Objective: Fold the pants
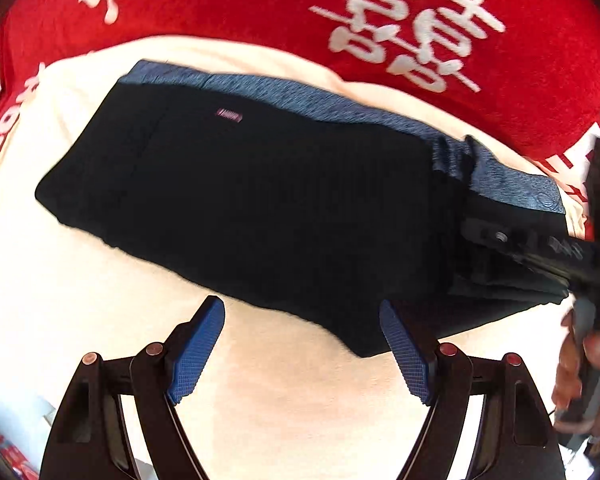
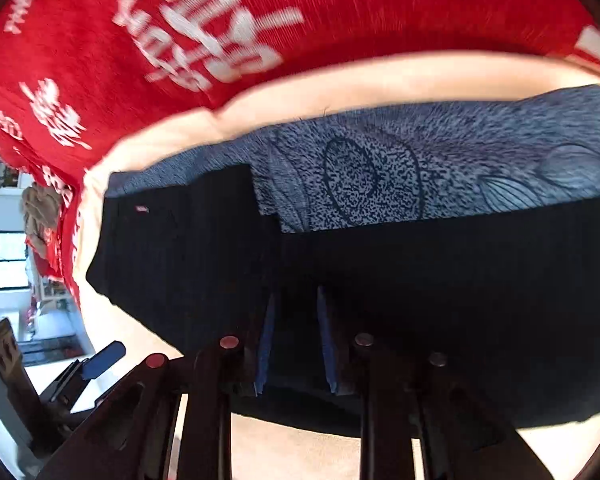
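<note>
Black pants point(image 1: 240, 200) folded; left tool point(image 1: 302, 352) wide, empty; right tool point(image 2: 294, 340) slightly parted, right view only.

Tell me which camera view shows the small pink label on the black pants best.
Left wrist view: the pink label sits sharp on the black pants, with the whole folded garment around it. In the right wrist view the label is tiny, blurred and near the left edge.

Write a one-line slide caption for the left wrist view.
Open left gripper above the cream cloth, beside folded dark pants with a blue patterned band.
</note>
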The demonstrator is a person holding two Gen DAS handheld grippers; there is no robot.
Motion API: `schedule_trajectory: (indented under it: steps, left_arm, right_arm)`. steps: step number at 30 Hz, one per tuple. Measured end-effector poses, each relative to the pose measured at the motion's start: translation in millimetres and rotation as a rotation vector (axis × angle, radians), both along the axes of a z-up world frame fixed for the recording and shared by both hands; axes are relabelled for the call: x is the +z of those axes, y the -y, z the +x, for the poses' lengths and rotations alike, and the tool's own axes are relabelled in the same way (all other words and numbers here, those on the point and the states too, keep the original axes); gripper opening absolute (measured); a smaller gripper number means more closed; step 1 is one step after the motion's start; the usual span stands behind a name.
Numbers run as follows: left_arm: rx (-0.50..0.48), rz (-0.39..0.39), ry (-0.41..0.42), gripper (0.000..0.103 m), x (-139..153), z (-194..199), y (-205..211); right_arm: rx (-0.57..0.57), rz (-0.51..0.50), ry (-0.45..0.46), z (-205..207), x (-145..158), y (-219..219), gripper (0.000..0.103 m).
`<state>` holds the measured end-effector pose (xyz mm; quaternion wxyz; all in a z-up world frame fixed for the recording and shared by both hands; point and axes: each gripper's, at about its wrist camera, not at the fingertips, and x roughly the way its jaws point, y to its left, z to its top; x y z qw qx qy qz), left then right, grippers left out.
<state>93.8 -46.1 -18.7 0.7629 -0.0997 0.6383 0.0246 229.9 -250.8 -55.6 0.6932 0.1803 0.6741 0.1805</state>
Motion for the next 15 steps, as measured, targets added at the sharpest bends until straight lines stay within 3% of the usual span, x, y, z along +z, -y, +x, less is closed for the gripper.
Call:
schedule_trajectory:
  steps: [6, 12, 15]
  left_arm:
    - [0.003, 0.031, -0.035, 0.080, -10, -1, -17]
    - [0.032, 0.019, -0.044, 0.080, -14, 3, -42]
    - [0.041, 0.003, -0.043, 0.080, -14, 5, -51]
  right_arm:
    - [-0.016, -0.018, -0.004, -28, 4, 2, 0.025]
    - [0.052, -0.134, 0.038, -41, 23, -19, 0.025]
    - [0.061, -0.172, 0.040, -44, 30, -24, 0.030]
